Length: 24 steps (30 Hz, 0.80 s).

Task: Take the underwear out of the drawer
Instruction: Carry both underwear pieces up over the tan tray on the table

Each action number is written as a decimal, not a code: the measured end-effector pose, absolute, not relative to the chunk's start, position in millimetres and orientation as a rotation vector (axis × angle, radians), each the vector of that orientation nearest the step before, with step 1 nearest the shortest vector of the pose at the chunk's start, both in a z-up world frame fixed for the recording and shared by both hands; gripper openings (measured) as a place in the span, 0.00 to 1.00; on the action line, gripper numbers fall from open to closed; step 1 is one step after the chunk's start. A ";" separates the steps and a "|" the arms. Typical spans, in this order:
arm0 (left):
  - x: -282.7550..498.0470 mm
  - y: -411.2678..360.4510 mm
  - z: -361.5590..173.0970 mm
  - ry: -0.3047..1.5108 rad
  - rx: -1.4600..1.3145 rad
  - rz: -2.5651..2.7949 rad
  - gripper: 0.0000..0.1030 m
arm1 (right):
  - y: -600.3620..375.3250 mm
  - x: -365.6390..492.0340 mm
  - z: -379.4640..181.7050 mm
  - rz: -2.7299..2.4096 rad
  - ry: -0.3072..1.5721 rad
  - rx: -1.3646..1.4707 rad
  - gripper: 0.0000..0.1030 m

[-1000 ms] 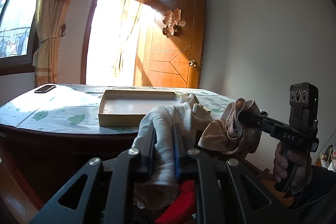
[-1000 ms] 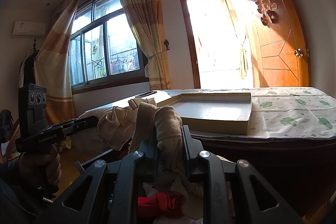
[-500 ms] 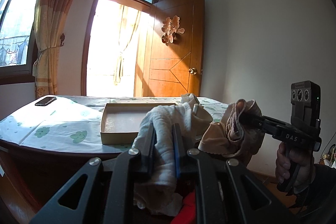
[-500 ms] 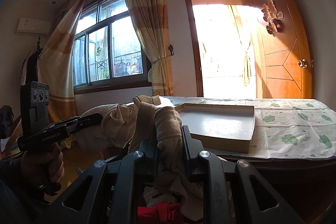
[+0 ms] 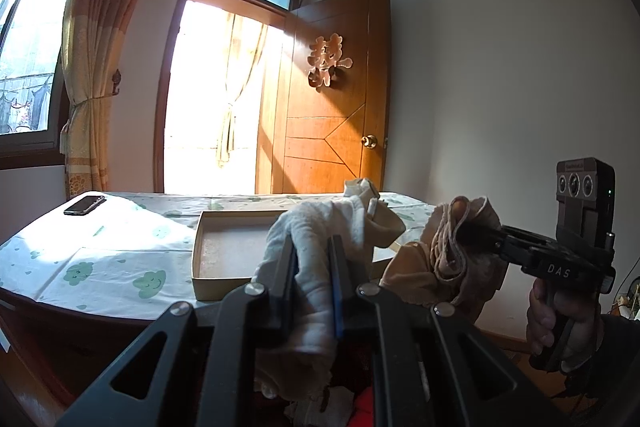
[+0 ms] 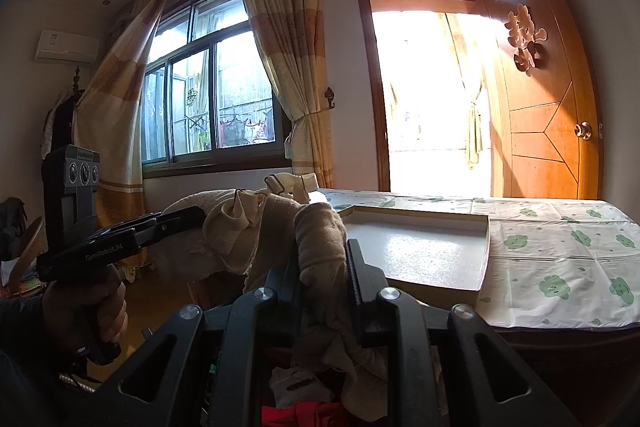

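Observation:
Pale underwear hangs bunched between my two grippers, above a drawer that is mostly hidden. In the left wrist view my left gripper is shut on its white part. To the right, my right gripper, held by a hand, is shut on the beige part. In the right wrist view my right gripper clamps the beige fold, and my left gripper pinches the cream cloth at the left. I cannot tell whether this is one garment or two. Red clothing lies below.
A dark wooden table with a leaf-print cloth stands just beyond the grippers. A shallow open box and a phone lie on it. Behind are an open wooden door, a bright doorway and curtained windows.
Both grippers have risen with the cloth still clamped. The table and box sit lower in both views, and the red clothing has dropped towards the bottom edge.

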<state>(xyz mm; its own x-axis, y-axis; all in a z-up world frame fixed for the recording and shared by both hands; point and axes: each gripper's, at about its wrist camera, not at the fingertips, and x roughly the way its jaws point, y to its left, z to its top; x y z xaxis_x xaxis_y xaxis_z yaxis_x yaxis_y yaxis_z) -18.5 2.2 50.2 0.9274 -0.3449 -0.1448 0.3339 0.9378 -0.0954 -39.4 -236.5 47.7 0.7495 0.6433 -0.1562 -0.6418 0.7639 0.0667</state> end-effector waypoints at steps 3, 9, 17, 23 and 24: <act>-11.3 2.1 52.8 0.164 -0.063 -0.343 0.12 | -235.8 -33.6 51.3 0.705 0.180 0.014 0.20; 10.4 6.1 60.5 0.183 -0.058 -0.338 0.12 | -232.0 -15.7 62.4 0.702 0.196 0.007 0.20; 41.0 12.2 70.0 0.205 -0.048 -0.321 0.12 | -228.5 12.0 77.0 0.696 0.215 -0.004 0.20; 65.2 14.3 73.4 0.233 -0.039 -0.309 0.12 | -227.3 31.2 84.2 0.694 0.228 -0.001 0.20; 70.6 14.7 74.5 0.242 -0.044 -0.309 0.12 | -226.4 35.0 86.0 0.693 0.231 -0.003 0.20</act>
